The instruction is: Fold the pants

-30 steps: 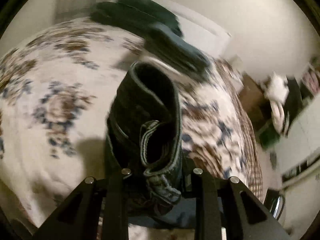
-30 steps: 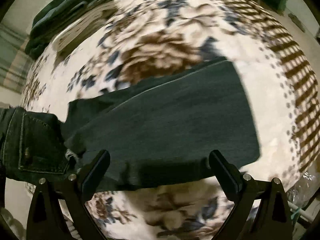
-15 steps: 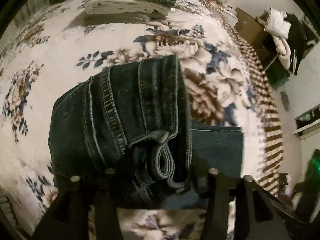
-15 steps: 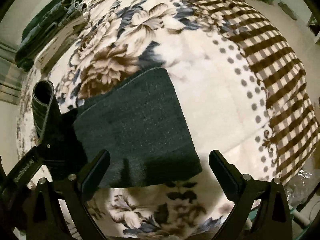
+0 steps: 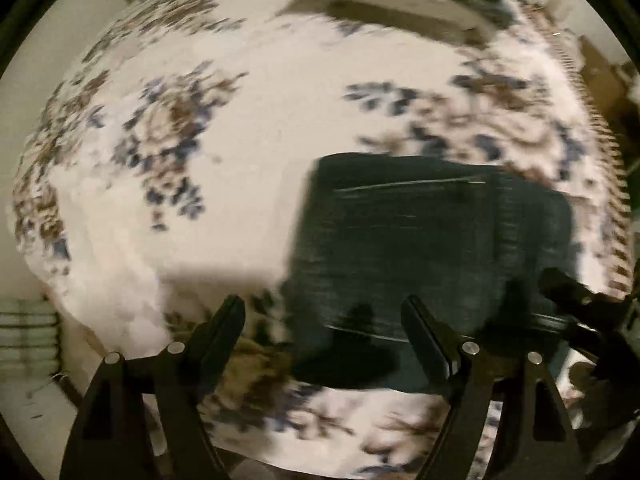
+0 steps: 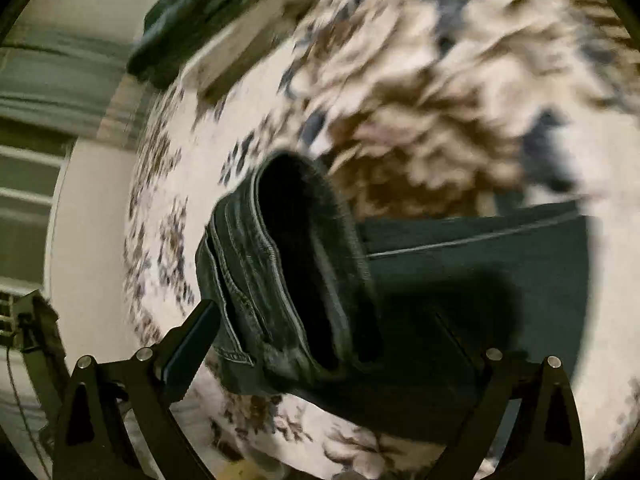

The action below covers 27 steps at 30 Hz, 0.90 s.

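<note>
Dark pants (image 6: pixel 460 280) lie on the floral blanket (image 6: pixel 400 92), waistband raised between the right gripper's (image 6: pixel 324 332) spread fingers

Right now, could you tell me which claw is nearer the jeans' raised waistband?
Right. The right claw straddles the waistband; the left claw, jaws opening and empty, hovers over the folded legs.

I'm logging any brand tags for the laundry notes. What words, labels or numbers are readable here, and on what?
None can be read. The dark denim pants show stitching only, no legible tag. The floral blanket bears pattern, no lettering. The stacked folded clothes are too blurred to tell.
</note>
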Motion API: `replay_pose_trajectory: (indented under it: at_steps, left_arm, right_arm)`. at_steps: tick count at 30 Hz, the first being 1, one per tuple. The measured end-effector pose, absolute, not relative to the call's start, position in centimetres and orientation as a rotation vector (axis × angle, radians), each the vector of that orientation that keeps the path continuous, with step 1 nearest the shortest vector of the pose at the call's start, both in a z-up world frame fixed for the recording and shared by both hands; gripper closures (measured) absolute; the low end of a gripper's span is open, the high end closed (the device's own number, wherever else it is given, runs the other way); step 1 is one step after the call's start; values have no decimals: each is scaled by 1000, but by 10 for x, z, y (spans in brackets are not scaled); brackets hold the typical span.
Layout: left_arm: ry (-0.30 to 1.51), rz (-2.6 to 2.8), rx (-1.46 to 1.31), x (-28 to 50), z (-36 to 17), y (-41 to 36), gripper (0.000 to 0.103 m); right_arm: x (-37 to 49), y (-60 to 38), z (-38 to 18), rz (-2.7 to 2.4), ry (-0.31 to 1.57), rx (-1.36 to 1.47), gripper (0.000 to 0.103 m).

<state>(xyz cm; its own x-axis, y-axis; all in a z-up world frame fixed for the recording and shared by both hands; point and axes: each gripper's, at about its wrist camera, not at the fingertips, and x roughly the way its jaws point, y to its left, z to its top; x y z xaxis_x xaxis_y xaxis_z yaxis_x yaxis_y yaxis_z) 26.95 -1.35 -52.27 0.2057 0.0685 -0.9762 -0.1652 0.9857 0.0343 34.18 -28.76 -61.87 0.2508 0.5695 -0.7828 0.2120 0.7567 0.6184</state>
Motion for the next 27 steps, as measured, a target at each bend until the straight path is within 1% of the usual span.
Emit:
replay_pose_trajectory:
  at_steps: [3, 4, 5, 6, 7, 8, 10, 14, 18, 20, 24, 27]
  left_arm:
    - [1363, 192, -88, 273, -533, -2, 24]
    - [1361, 195, -87, 274, -535, 0, 24]
    - [1359, 201, -84, 275, -534, 1, 24]
    - [1356, 208, -80, 276, -534, 1, 24]
    - [1354, 208, -80, 276, -533, 0, 24]
    - [1352, 207, -86, 277, -533, 0, 24]
    - [1348, 203, -91, 279, -530, -2, 24]
    - [1346, 175, -110, 278, -522, -10, 24]
    - [1341, 147, -144, 277, -515, -18, 24]
    - [1352, 132, -168, 278, -518, -22, 24]
    - [1383, 91, -214, 283, -530, -35, 24]
    - [1389, 58, -221, 288, -539, -50, 24]
  right_arm:
    - [352, -273, -630, 292, 1341, 710, 1]
    - [354, -270, -632, 287, 1339, 703, 2]
    - [352, -270, -632, 262, 1339, 690, 10]
    - [352, -270, -630, 238, 1326, 670, 20]
    - [351, -270, -627, 232, 1308, 655, 60]
    - [349, -270, -624, 204, 1307, 630, 79]
    - [342, -270, -614, 195, 1268, 638, 87]
    - [329, -273, -582, 178, 1209, 629, 89]
    - [303, -311, -541, 87, 1125, 666, 90]
    - [287, -336, -530, 28, 1103, 668, 90]
    - [251, -405, -539, -123, 1129, 748, 90]
    - [233, -443, -564, -213, 1148, 799, 90]
